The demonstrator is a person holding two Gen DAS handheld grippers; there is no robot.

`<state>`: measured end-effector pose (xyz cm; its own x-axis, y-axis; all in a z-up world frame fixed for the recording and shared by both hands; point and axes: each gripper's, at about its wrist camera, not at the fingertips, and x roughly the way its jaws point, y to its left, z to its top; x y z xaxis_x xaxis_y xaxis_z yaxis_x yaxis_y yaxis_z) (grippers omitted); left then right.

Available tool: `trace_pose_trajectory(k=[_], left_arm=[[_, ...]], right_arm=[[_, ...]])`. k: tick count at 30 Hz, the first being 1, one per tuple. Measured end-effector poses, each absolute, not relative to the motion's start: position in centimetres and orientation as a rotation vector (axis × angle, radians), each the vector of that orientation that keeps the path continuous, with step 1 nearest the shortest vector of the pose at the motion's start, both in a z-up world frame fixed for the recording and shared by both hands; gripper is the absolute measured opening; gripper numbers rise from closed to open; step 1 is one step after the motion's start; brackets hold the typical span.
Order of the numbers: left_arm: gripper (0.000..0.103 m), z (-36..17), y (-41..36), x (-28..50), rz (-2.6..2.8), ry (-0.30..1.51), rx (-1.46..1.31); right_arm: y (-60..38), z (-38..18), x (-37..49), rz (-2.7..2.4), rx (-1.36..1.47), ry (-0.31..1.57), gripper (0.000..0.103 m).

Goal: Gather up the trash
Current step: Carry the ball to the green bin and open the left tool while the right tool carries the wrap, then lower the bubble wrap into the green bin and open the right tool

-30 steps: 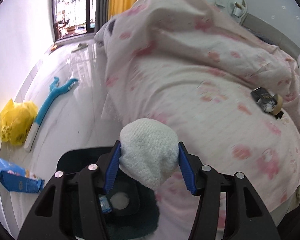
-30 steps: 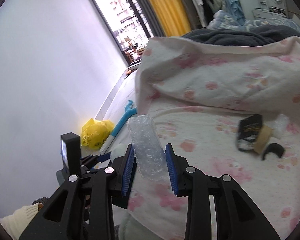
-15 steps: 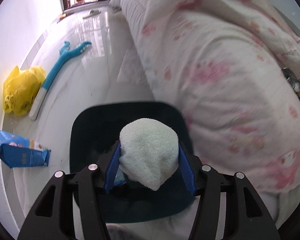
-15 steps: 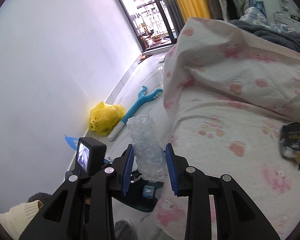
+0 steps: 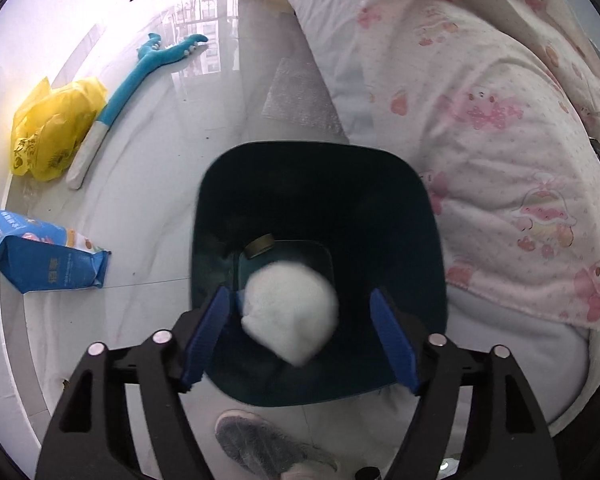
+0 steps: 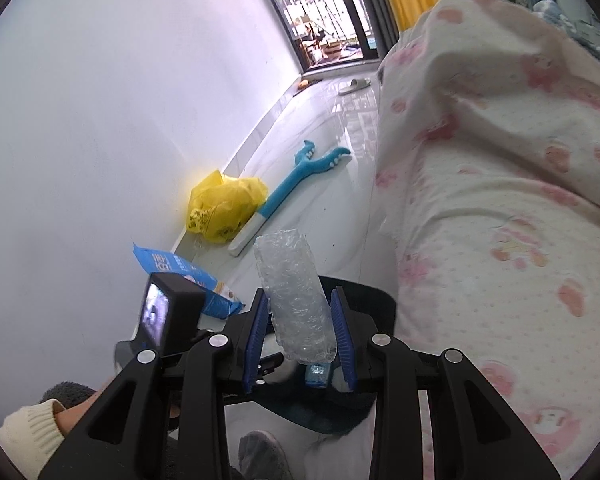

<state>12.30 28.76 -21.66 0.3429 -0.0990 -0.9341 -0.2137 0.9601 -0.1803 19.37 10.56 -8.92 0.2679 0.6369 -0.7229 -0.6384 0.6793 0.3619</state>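
Observation:
In the left wrist view my left gripper [image 5: 300,324] is open over a dark trash bin [image 5: 432,240] on the floor beside the bed. A white balled sock [image 5: 290,312] is loose between the spread jaws, blurred, above the bin's inside, where a round lid [image 5: 260,245] lies. In the right wrist view my right gripper [image 6: 300,332] is shut on a roll of clear bubble wrap [image 6: 294,292] that stands up between the blue pads. It hovers near the bin's rim [image 6: 364,292], just behind the left gripper's body [image 6: 168,312].
A yellow plastic bag [image 5: 52,132], a blue snack bag [image 5: 40,256] and a blue long-handled tool [image 5: 140,72] lie on the white floor by the wall. A sheet of bubble wrap [image 5: 296,96] lies by the pink-patterned bed [image 5: 500,140]. A grey slipper [image 5: 260,444] is below the bin.
My left gripper swung from the bed to above the bin and opened, letting the sock go. My right gripper moved toward the bin, still holding the bubble wrap.

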Motion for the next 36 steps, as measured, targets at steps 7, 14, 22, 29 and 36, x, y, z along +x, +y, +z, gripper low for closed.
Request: trace_pose_trajectory(k=[7,14,22,29,36], left_arm=[[0.082,-20.5,31.4,10.4,0.100,1.183,-0.303],[0.082,-18.0,33.3,8.7,0.094,1.081,-0.291],[0.082,-14.7,33.9,7.0,0.099,0.958,-0.217],[0.083,-11.5,34.4,6.0,0.095,0.838,-0.222],[0.084,-8.9,34.2,4.9,0.071,0.756,-0.196]], right_arm=[[14.0,-11.2,19.0,0.867,-0.050,1.037,0.033],[16.9,-14.2,19.0,0.850,-0.090,1.114,0.033],[20.0,-17.9,18.6,0.815,-0.166,1.199,0.033],[20.9,-21.0,18.2,0.771,-0.221,1.274,0.033],[22.0,-23.3,17.9,0.736,-0.275,1.321,0.033]])
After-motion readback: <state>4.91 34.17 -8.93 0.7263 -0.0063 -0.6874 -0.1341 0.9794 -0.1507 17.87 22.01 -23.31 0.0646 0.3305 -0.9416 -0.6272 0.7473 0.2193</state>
